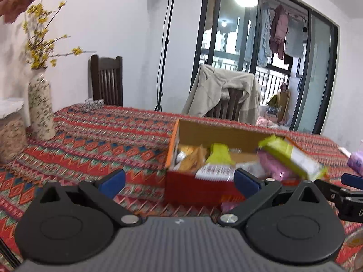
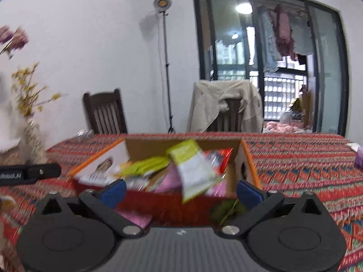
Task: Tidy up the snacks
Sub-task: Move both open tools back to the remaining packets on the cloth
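Observation:
An open cardboard box (image 1: 217, 133) with red-orange sides stands on the patterned tablecloth and holds several snack packets. It also shows in the right wrist view (image 2: 247, 158). A green-and-white packet (image 2: 192, 170) is blurred over the box's front, just ahead of my right gripper (image 2: 181, 191), which is open and holds nothing. The same packet (image 1: 292, 156) shows over the box's right end in the left wrist view. My left gripper (image 1: 180, 180) is open and empty, near the box's front left corner. A pink packet (image 2: 136, 218) lies on the table before the box.
A flowered vase (image 1: 40, 106) with yellow branches stands at the table's left. A jar (image 1: 11, 131) stands at the far left edge. Two wooden chairs (image 1: 106, 79), one draped with a beige jacket (image 1: 222, 93), stand behind the table. A purple packet (image 1: 356, 162) lies at the right.

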